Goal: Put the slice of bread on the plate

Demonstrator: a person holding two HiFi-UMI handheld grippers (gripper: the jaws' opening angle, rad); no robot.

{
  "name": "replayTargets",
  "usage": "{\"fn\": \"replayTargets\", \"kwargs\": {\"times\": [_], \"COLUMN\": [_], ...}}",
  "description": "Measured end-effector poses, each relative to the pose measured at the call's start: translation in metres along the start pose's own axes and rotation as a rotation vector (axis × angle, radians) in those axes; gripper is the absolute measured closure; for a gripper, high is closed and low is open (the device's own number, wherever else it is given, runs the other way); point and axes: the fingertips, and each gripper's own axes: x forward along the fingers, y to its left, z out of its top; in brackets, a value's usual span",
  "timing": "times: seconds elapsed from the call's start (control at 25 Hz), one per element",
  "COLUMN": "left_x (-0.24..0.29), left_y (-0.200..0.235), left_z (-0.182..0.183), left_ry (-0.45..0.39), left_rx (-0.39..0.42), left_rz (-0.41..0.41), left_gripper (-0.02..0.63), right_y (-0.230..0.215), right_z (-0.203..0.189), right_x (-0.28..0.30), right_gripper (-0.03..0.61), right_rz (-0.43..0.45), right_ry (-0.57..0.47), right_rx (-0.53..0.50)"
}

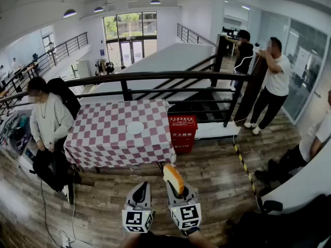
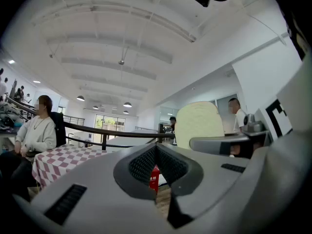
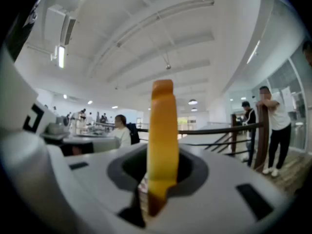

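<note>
My right gripper [image 1: 177,187] is shut on the slice of bread [image 1: 174,179], which stands on edge between its jaws with the orange crust [image 3: 163,145] facing the right gripper view. The slice's pale face [image 2: 197,122] shows at the right in the left gripper view. My left gripper [image 1: 139,194] is shut with nothing in it, held level just left of the right one. The white plate [image 1: 135,127] lies on the red-and-white checked table [image 1: 103,138], well ahead of both grippers across wooden floor.
A seated person [image 1: 47,124] is at the table's left end. A red box [image 1: 182,132] stands at the table's right corner. A black railing [image 1: 155,76] runs behind the table. Two people [image 1: 272,81] stand at the right by the stairs.
</note>
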Motion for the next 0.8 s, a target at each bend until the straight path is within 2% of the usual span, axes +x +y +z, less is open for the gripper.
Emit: {"fn": "replayTargets", "kwargs": {"times": [0.16, 0.32, 0.44, 0.6, 0.8], "left_x": [0.001, 0.009, 0.028, 0.078, 0.162], "left_y": [-0.002, 0.025, 0.047, 0.085, 0.146], "left_z": [-0.010, -0.011, -0.024, -0.041, -0.018], "left_ry": [0.016, 0.008, 0.020, 0.049, 0.025], "left_rx": [0.020, 0.010, -0.009, -0.047, -0.039], "left_rz": [-0.016, 0.034, 0.053, 0.039, -0.011], "left_gripper": [0.595, 0.595, 0.595, 0.595, 0.595], "right_y": [0.000, 0.013, 0.017, 0.008, -0.010], "right_z": [-0.007, -0.014, -0.034, -0.061, -0.051], "right_x": [0.010, 0.031, 0.057, 0.109, 0.202], "right_gripper": [0.483, 0.483, 0.483, 0.483, 0.483], "right_rz": [0.009, 0.062, 0.085, 0.055, -0.001], "right_ry": [0.007, 0.016, 0.052, 0.129, 0.139], "right_rx": [0.032, 0.020, 0.025, 0.053, 0.080]}}
